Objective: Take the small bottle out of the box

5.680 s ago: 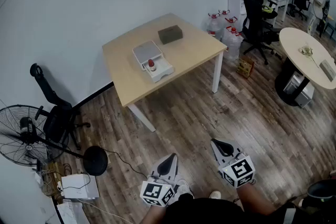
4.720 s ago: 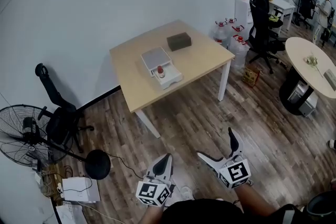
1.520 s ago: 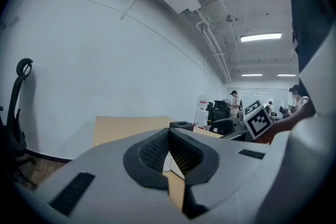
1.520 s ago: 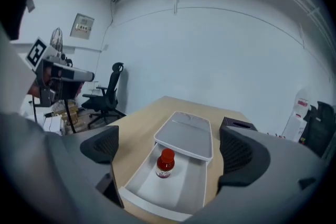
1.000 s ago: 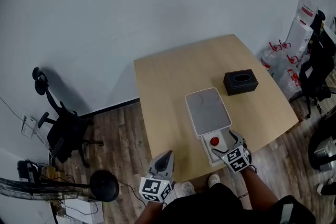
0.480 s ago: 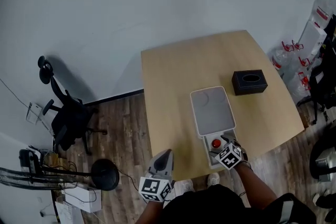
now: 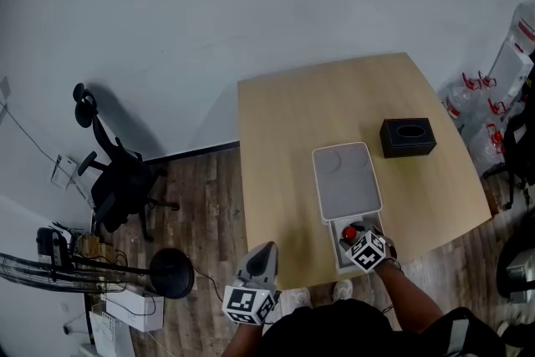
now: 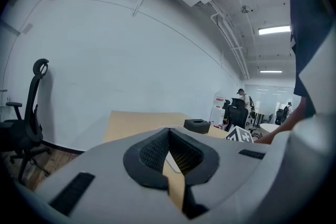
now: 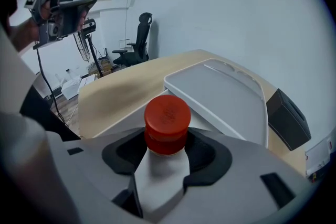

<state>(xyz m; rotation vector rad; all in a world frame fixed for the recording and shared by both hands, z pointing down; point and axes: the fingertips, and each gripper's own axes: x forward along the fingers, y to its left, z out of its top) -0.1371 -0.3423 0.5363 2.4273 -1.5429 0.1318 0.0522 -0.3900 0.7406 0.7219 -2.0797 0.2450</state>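
The small bottle point(image 7: 348, 232) with a red cap stands in the open tray of a white box point(image 7: 339, 258) near the table's front edge. My right gripper point(image 7: 353, 236) reaches into the tray, and its jaws are closing around the bottle. In the right gripper view the red cap point(image 9: 167, 122) sits between the dark pads point(image 9: 206, 156), which touch it on both sides. The box's flat lid point(image 9: 220, 93) lies open just beyond. My left gripper point(image 7: 265, 249) hangs shut off the table's front edge, away from the box; its tips point(image 8: 168, 131) meet with nothing held.
A black tissue box point(image 7: 408, 137) sits on the wooden table point(image 7: 284, 138) to the right of the white box. An office chair point(image 7: 117, 180) and a fan base point(image 7: 171, 273) stand on the floor at the left. Water jugs point(image 7: 483, 88) are at the right.
My right gripper has moved left onto the red-capped bottle and its jaws have narrowed around it. The left gripper has stayed by the table's front edge.
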